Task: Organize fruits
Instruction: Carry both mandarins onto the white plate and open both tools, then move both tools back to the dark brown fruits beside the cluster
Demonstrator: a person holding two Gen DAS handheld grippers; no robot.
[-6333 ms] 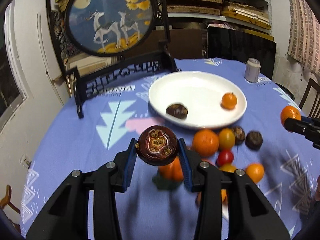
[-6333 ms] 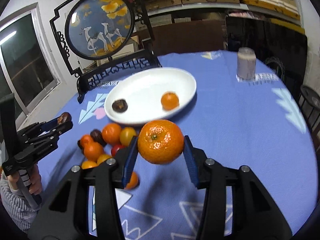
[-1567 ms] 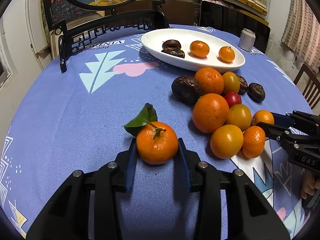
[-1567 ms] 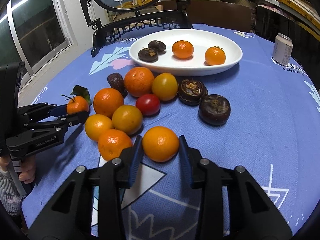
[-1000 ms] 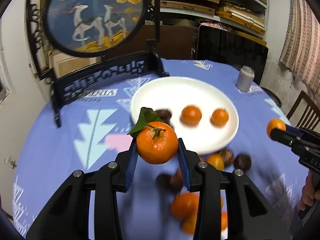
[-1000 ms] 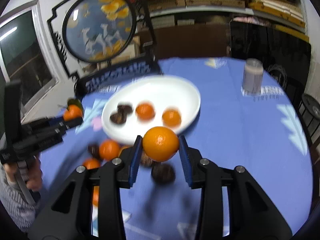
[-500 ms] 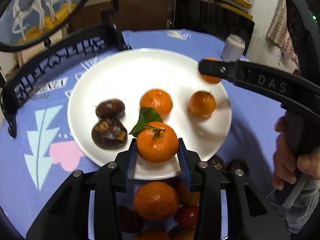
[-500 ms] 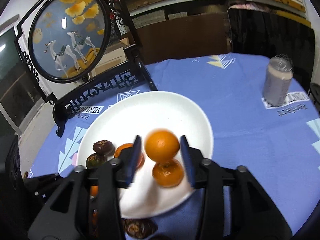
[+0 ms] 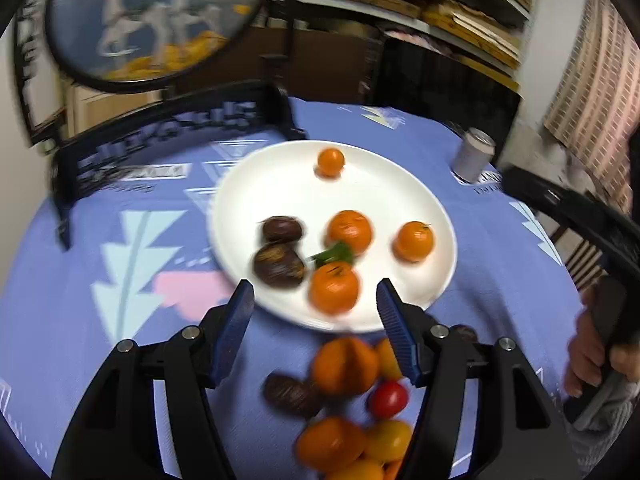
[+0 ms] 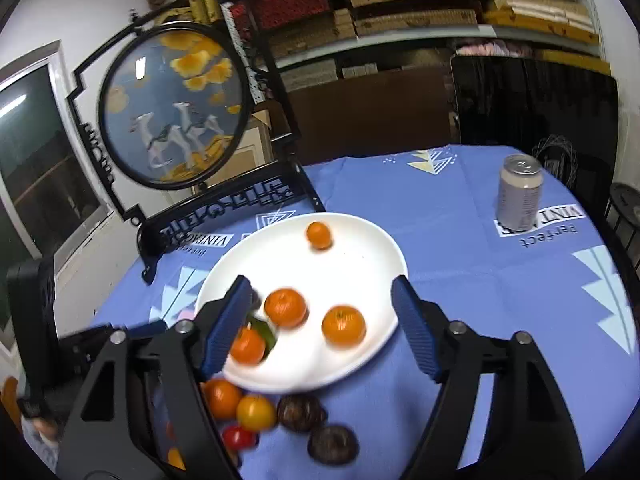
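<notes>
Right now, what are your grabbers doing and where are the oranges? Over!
Left gripper open, right gripper open, both empty. Four oranges on white plate, leafy orange nearest. Loose fruit pile on table. Nothing blocking.

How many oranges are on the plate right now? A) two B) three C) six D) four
D: four oranges lie on the plate: a small far one, two mid-plate, and the leafy one nearest, between the open left gripper fingers.

Four tangerines (image 9: 349, 229) and seemingly two chestnuts (image 9: 278, 265) on plate (image 9: 256, 184), loose fruit (image 9: 345, 365) before it
</notes>
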